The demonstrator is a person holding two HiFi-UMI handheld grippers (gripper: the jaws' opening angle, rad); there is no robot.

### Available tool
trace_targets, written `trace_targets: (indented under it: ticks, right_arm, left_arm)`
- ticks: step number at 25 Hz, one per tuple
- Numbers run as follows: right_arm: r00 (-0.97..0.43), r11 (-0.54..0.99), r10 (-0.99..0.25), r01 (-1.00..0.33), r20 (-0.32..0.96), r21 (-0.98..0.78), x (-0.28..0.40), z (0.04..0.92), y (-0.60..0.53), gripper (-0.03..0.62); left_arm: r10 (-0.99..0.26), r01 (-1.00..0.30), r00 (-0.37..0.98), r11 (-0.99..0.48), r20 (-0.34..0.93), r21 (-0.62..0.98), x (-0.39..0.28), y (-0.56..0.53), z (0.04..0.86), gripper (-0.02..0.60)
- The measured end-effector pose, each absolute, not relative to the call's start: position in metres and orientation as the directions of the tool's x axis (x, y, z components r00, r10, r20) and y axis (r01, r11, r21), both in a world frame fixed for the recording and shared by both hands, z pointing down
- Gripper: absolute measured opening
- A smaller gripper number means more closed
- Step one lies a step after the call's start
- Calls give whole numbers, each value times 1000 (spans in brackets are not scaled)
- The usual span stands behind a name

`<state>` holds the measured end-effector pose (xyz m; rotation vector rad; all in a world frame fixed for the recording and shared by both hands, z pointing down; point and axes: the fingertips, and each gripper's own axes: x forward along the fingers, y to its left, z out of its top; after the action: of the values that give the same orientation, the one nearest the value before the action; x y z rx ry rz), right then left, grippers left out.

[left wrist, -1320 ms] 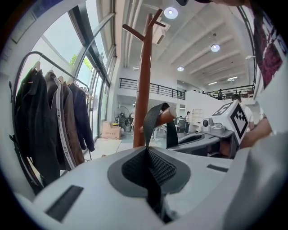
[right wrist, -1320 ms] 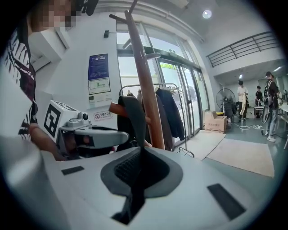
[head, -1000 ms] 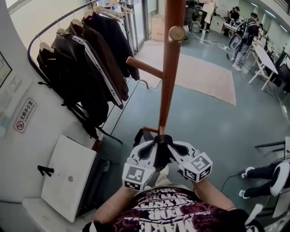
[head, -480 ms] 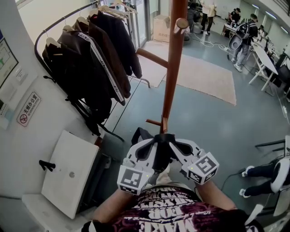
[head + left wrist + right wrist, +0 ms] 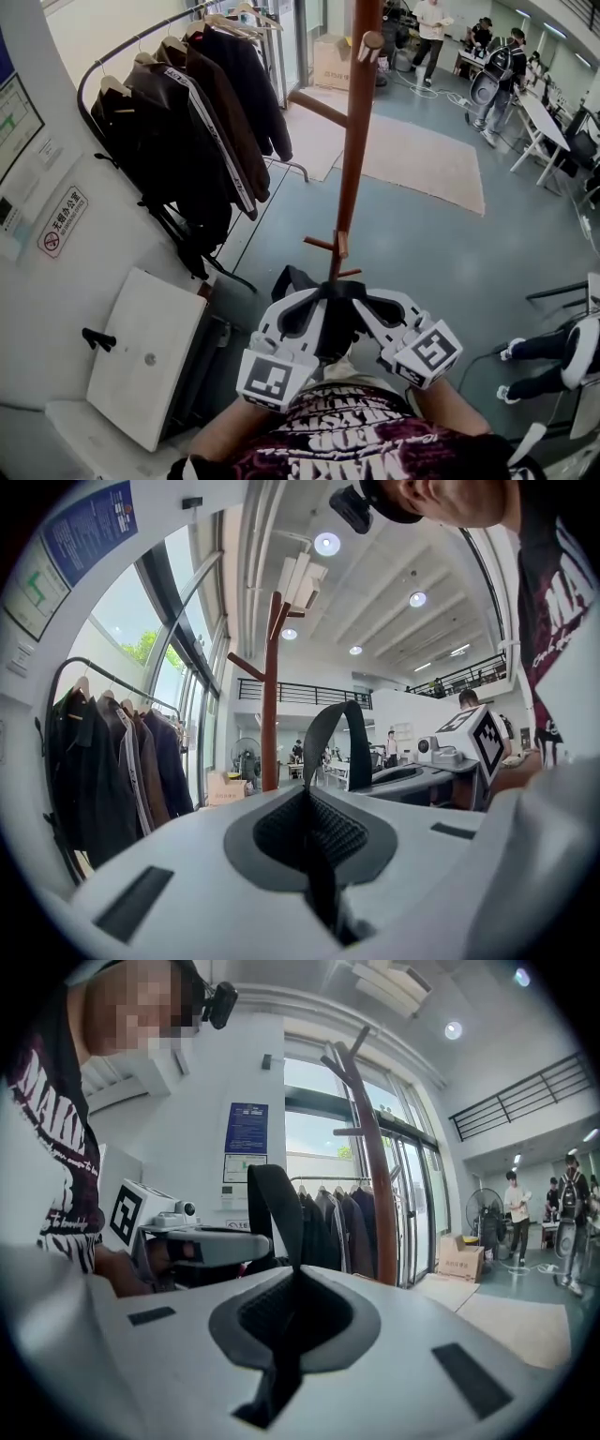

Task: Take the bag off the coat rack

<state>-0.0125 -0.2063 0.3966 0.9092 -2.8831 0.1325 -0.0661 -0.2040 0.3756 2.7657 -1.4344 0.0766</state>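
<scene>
The brown wooden coat rack (image 5: 352, 141) stands straight ahead, with short pegs (image 5: 323, 246) low on its pole. Just in front of it, close to my body, both grippers meet over a black bag (image 5: 330, 328). My left gripper (image 5: 314, 300) is shut on the bag's black strap (image 5: 339, 738), which arches free in the air between the two grippers. My right gripper (image 5: 362, 300) is shut on the same strap (image 5: 270, 1213). In the gripper views the pole (image 5: 270, 696) (image 5: 375, 1185) stands behind the strap, apart from it. Most of the bag's body is hidden under the grippers.
A clothes rail with several dark jackets (image 5: 187, 122) runs along the left wall. A white board (image 5: 141, 356) leans at the lower left. A beige rug (image 5: 422, 159) lies beyond the rack. People and tables (image 5: 534, 103) are at the far right; a seated person's legs (image 5: 553, 361) are near right.
Both grippers, still shut on the strap, have drawn slightly back toward my body and lower. The rack's low pegs have come into view above them.
</scene>
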Motion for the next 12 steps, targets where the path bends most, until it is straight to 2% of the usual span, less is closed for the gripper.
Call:
trace_targets:
  ticks: [12]
  right_arm:
    - [-815, 819, -565, -573, 133, -28, -18, 392, -183, 9]
  left_arm:
    - [-816, -817, 576, -576, 49, 2, -72, -182, 371, 8]
